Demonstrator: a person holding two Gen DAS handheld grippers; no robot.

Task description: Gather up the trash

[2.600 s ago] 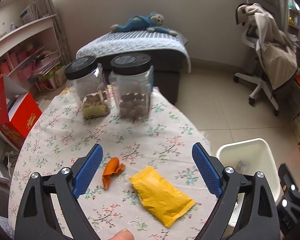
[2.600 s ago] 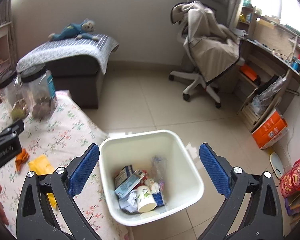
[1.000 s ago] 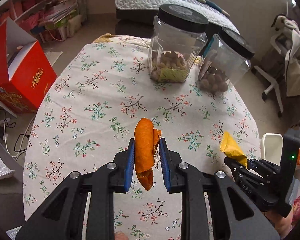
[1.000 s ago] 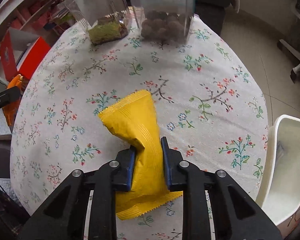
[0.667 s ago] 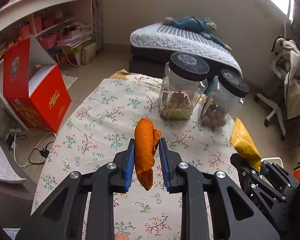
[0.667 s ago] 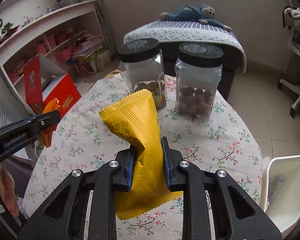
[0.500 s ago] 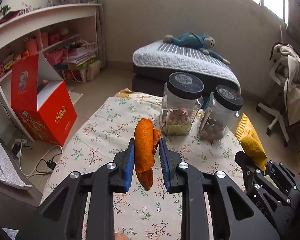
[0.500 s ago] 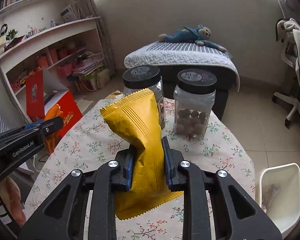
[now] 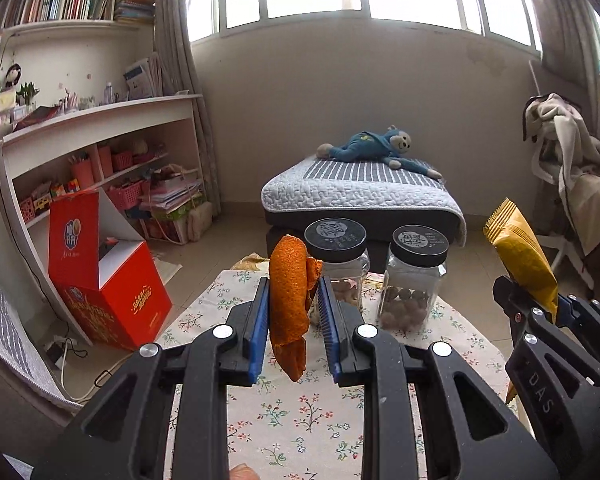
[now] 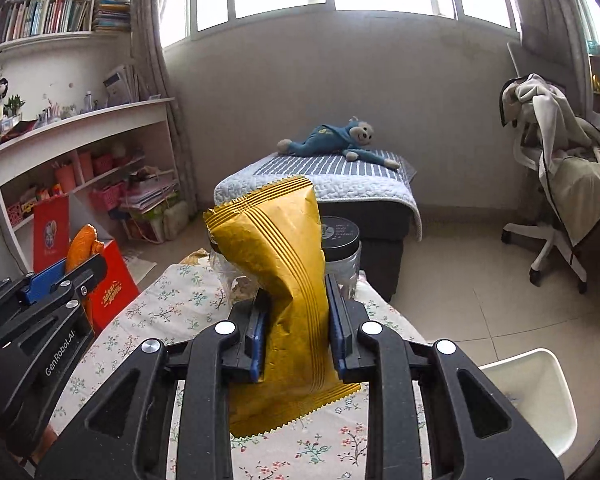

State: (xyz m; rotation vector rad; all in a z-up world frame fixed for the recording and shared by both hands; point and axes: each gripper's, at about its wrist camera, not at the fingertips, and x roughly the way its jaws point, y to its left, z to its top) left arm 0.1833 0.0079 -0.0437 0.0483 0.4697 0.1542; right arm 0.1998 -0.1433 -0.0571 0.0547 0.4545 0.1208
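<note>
From the left wrist, the left gripper (image 9: 294,308) clamped an orange peel (image 9: 288,300) above the floral table (image 9: 300,420), before two jars (image 9: 414,276). From the right wrist, the right gripper (image 10: 296,320) pinched a yellow wrapper (image 10: 288,288); the white bin (image 10: 540,392), its contents barely visible, stood lower right.

Orange peel (image 9: 288,304) between blue-padded black fingers (image 9: 260,320); gold-yellow ribbed wrapper (image 10: 288,280); white bench (image 9: 300,420) cloth with small red-and-green floral print; clear jars (image 9: 414,280) with black lids; red box (image 9: 112,292); white bin (image 10: 540,392); blue plush monkey (image 9: 376,150) on grey-and-white striped quilt (image 9: 364,184).
</note>
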